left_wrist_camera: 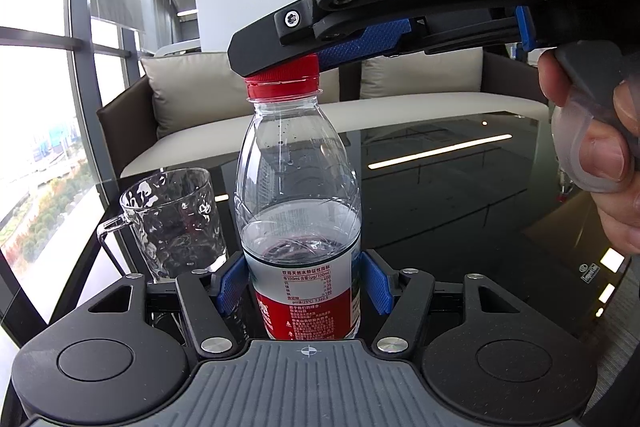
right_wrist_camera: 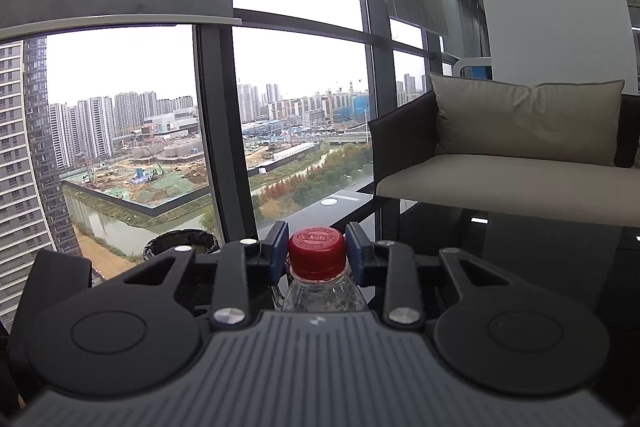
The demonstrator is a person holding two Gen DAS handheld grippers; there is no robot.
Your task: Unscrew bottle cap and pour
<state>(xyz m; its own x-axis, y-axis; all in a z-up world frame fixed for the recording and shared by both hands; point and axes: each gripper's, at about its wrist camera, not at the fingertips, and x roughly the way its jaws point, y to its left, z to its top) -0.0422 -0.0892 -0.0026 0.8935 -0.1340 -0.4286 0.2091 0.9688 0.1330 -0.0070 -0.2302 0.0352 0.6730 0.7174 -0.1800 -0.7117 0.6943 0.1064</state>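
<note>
Left tool (left_wrist_camera: 302, 291) clamps bottle (left_wrist_camera: 298, 187); right tool (right_wrist_camera: 317, 253) pinches cap (right_wrist_camera: 317, 251); mug (left_wrist_camera: 176, 223) beside.

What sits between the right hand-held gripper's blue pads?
The bottle's red cap sits between the right hand-held gripper pads; the right wrist view shows this, nothing else in the gap.

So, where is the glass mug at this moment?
In the left wrist view the glass mug stands on the dark table, just left of the bottle and slightly behind it, handle toward the window.
</note>
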